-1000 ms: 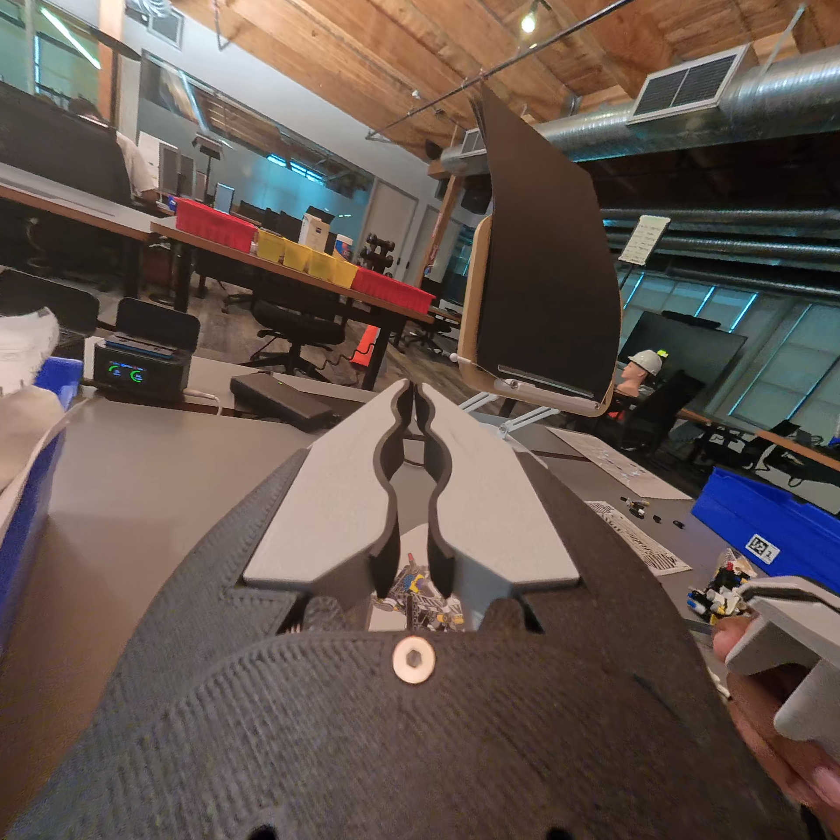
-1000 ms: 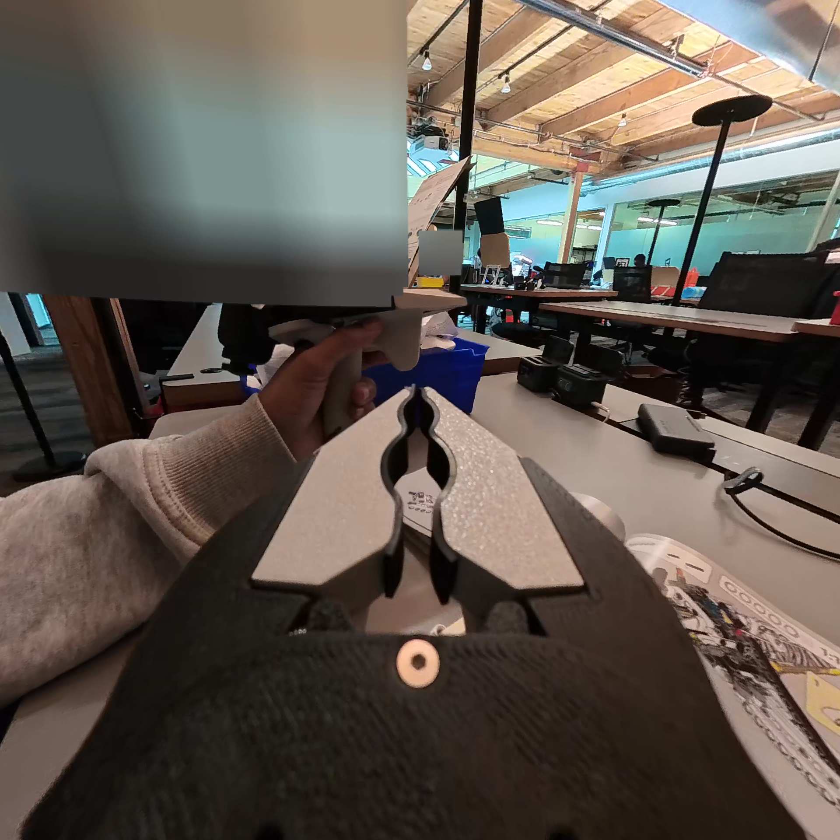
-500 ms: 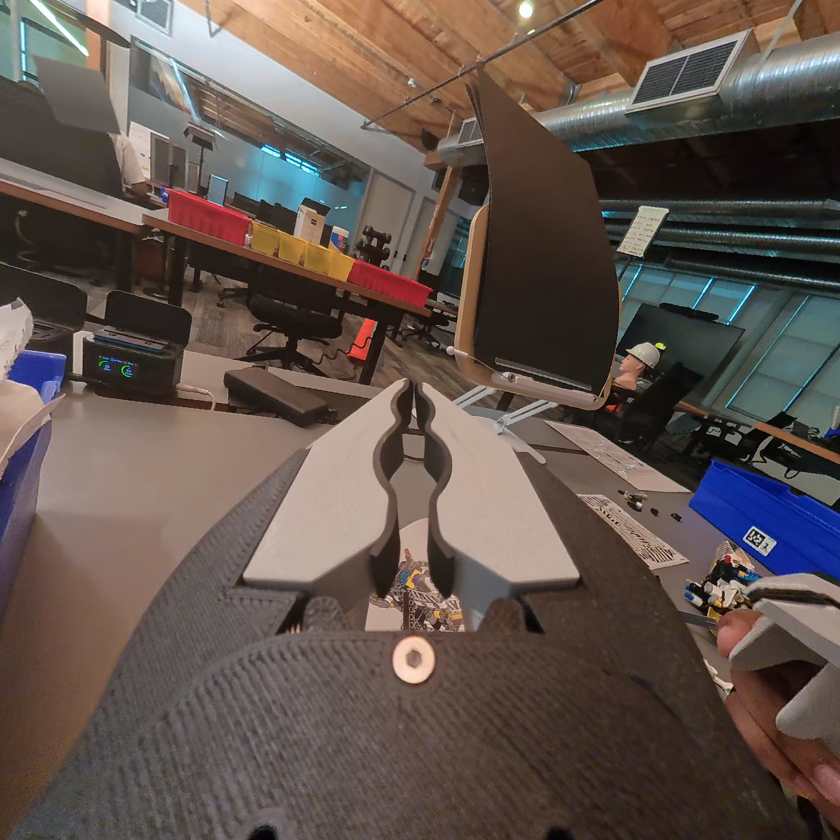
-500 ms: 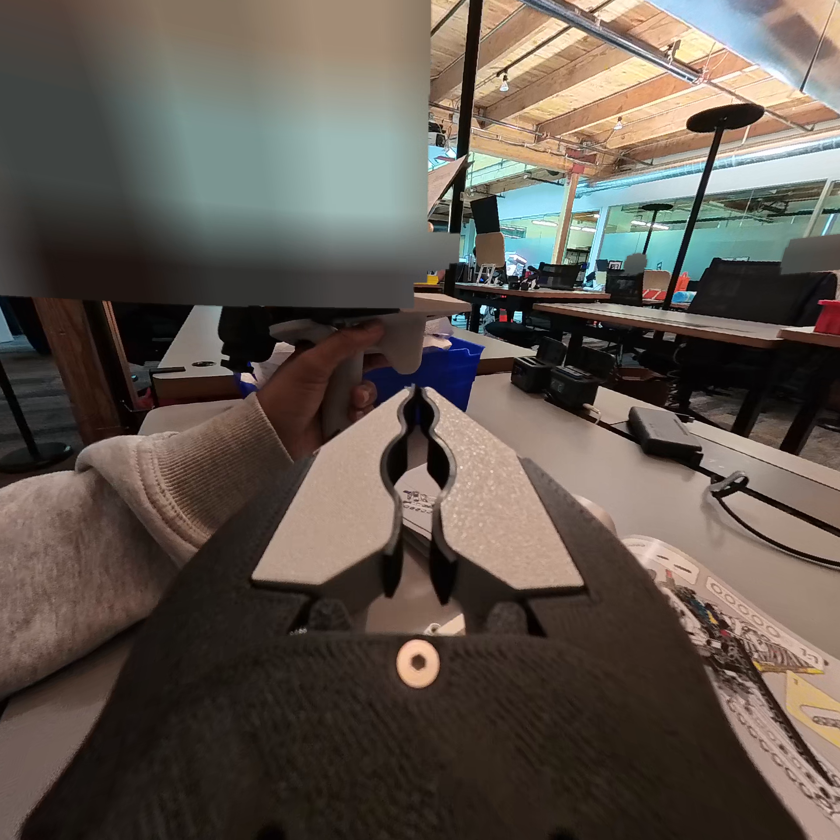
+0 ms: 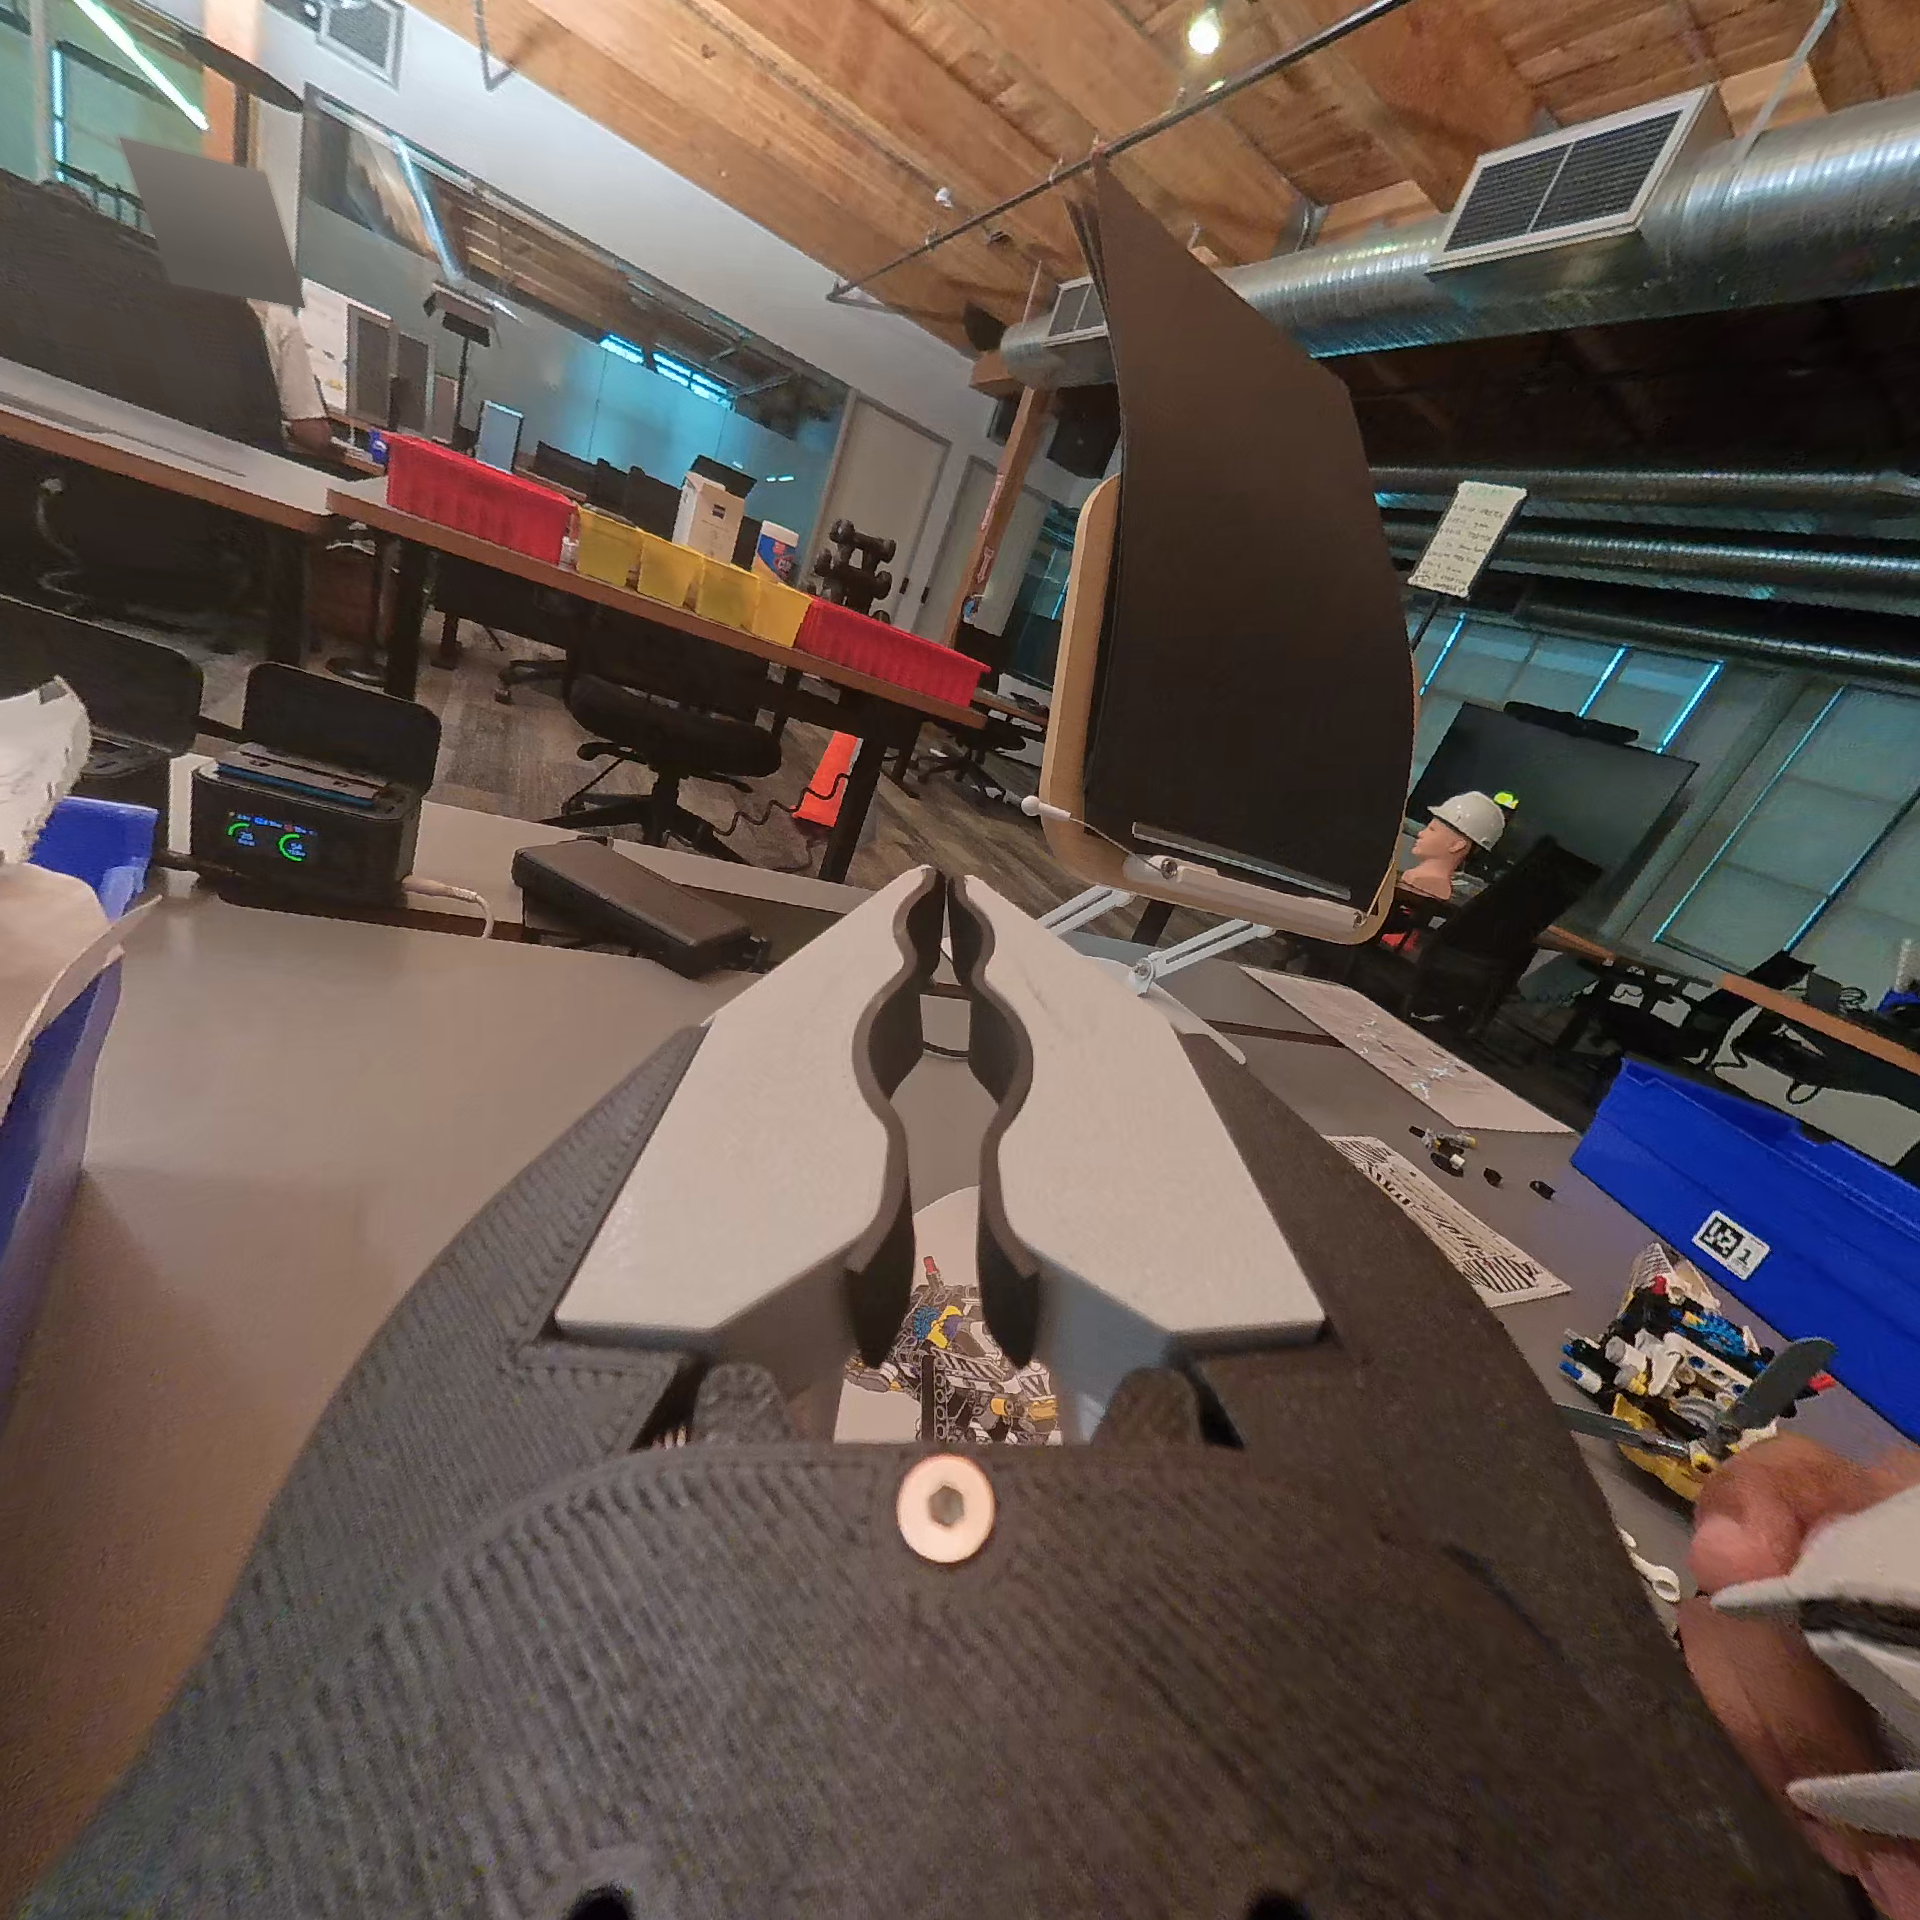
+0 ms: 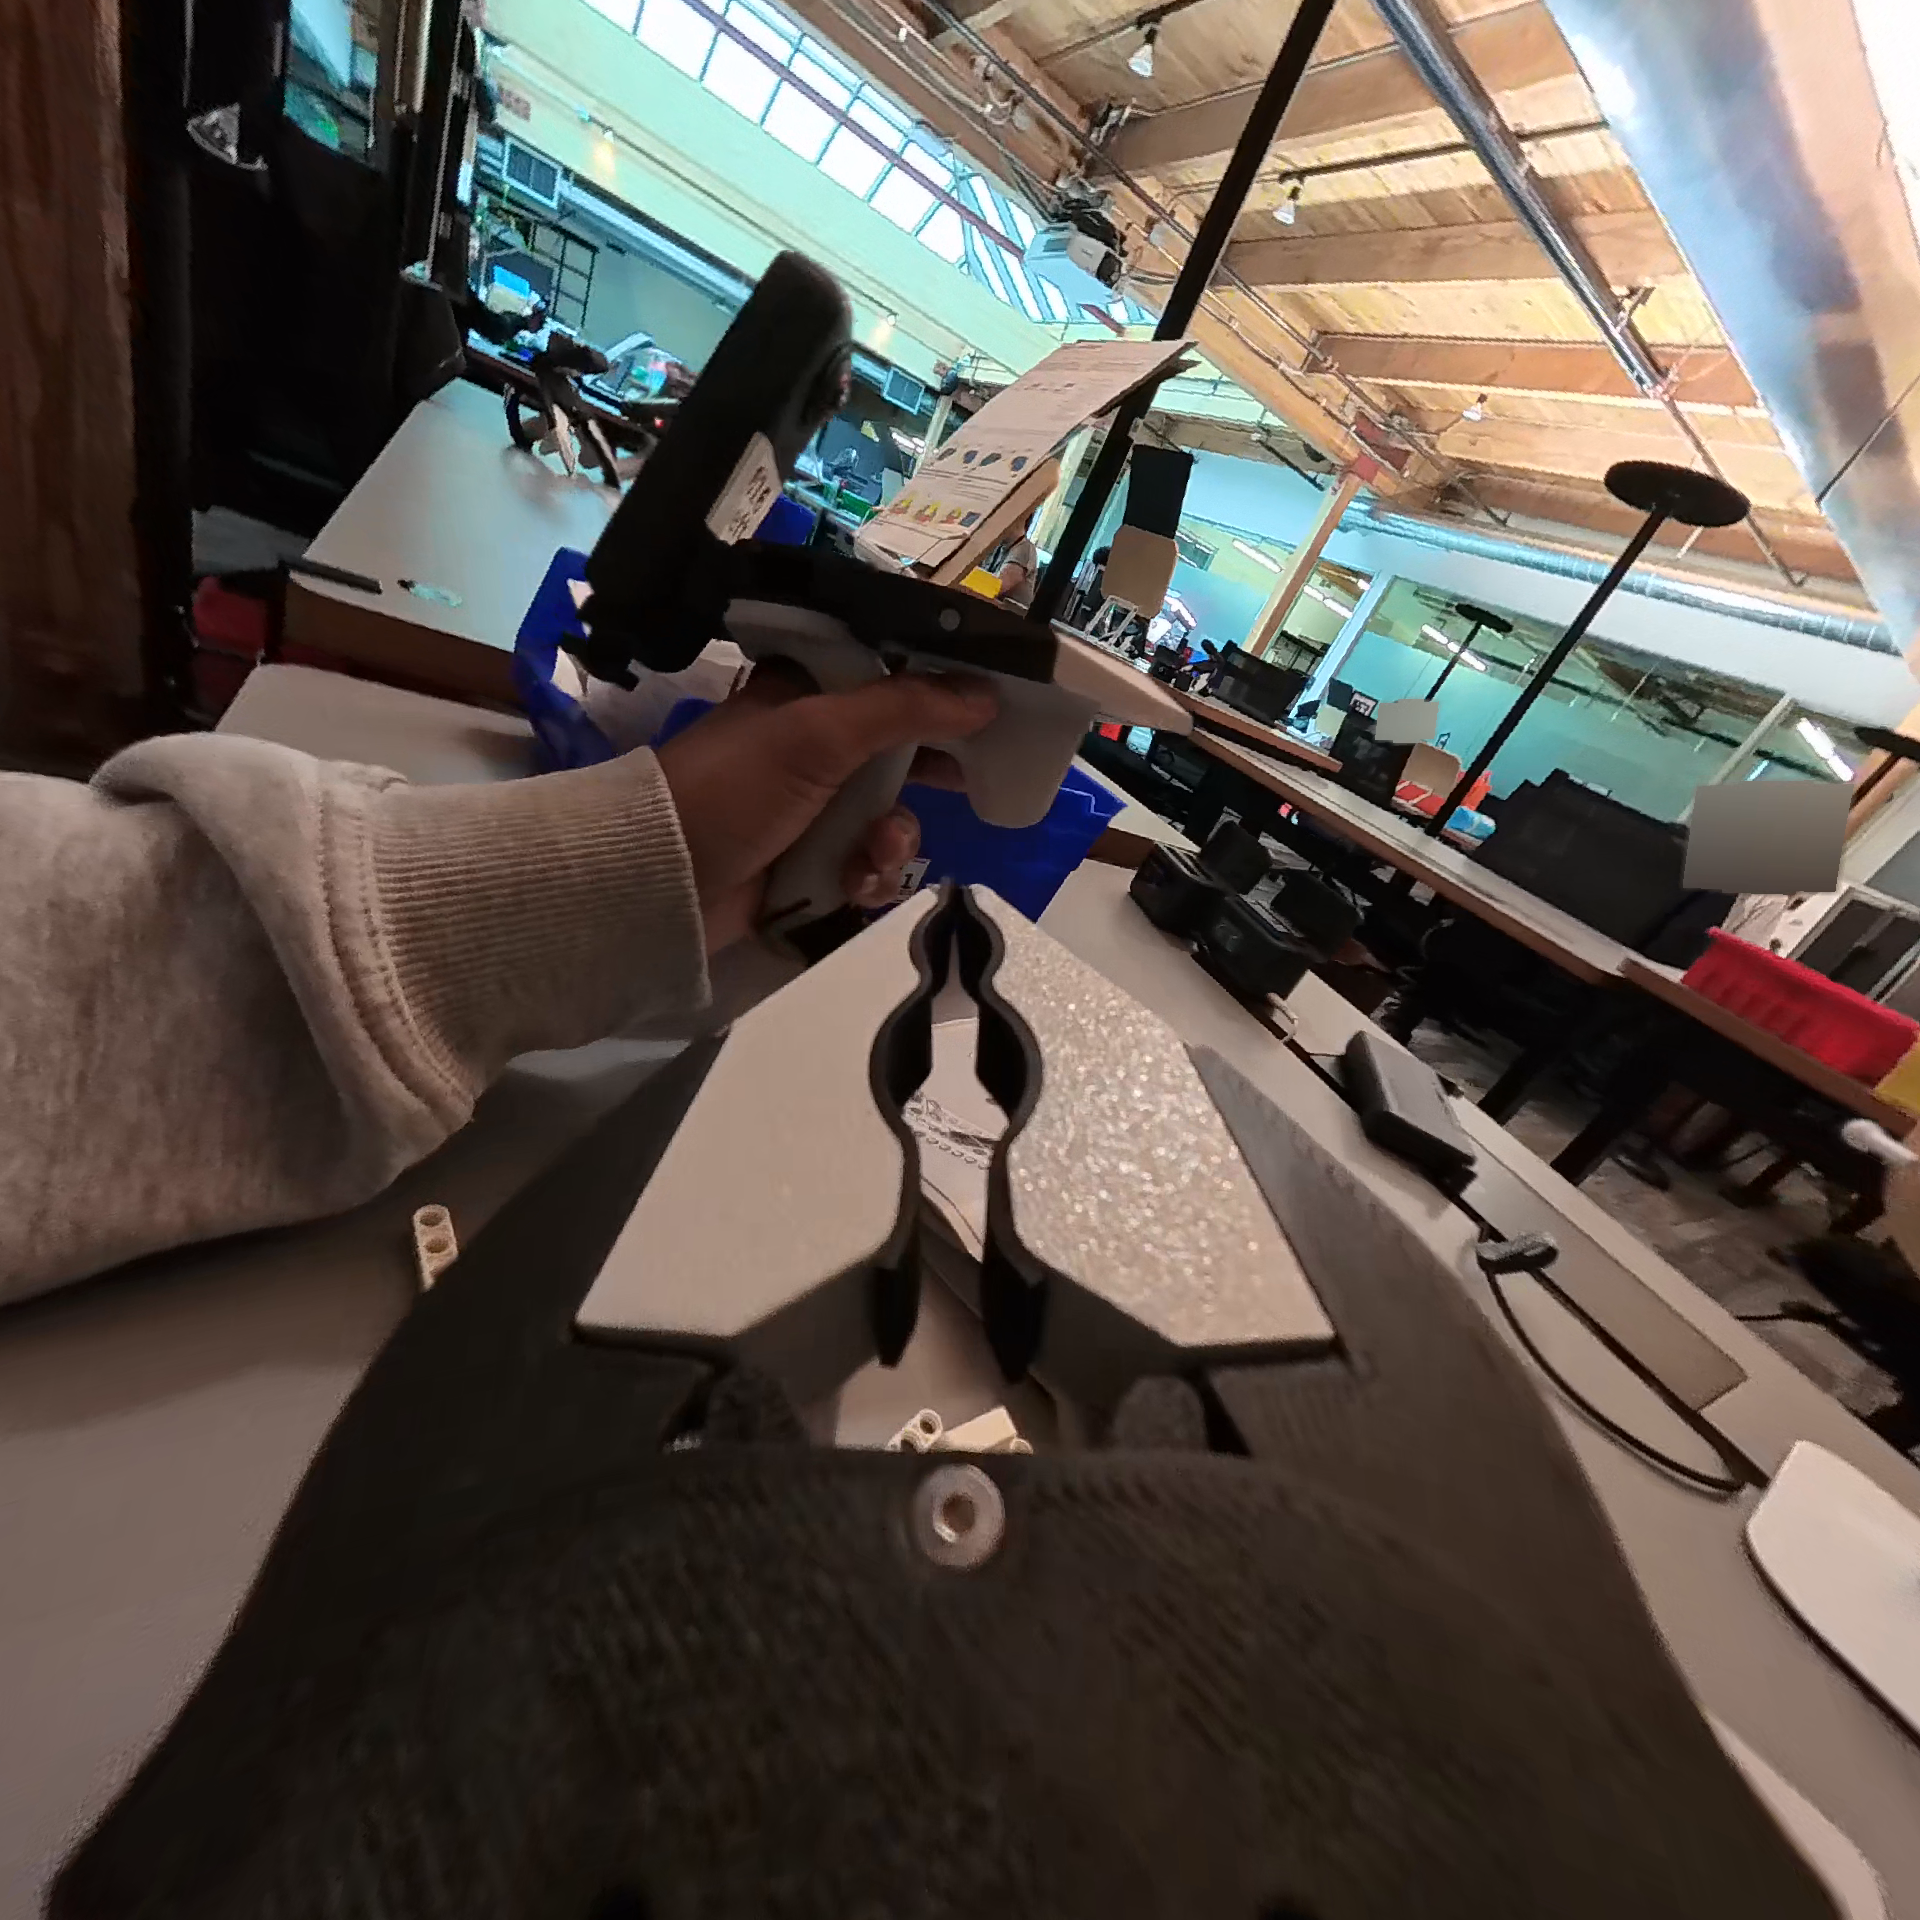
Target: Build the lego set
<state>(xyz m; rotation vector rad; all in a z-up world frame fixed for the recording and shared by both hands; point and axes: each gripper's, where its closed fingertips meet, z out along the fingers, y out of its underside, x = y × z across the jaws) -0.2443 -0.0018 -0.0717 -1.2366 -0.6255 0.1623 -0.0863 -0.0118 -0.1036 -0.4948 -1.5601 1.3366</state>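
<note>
My left gripper [image 5: 948, 883] is shut and empty, held above the grey table [image 5: 312, 1039]. A printed instruction booklet [image 5: 951, 1371] lies under it. A partly built lego model [image 5: 1662, 1371] in yellow, white and black sits on the table at the right, apart from both grippers. My right gripper [image 6: 951, 896] is shut and empty, tilted, low over the table. Small white lego pieces [image 6: 434, 1231] lie on the table beside it, and more [image 6: 951, 1434] show under its base. The left gripper also shows in the right wrist view [image 6: 1122, 691], held in a hand [image 6: 790, 779].
A blue bin [image 5: 1756, 1205] stands at the right, another blue bin [image 5: 52, 1091] at the left edge. A black charger [image 5: 312, 821], a black power brick [image 5: 634, 920], a tablet on a stand [image 5: 1236, 665] and paper sheets with small parts [image 5: 1455, 1226] are at the back. Left tips to right tips: about 15 cm.
The right gripper has tilted and swung down toward the table, so the booklet has left its view and white lego pieces appear. The left gripper has shifted slightly; both stay shut.
</note>
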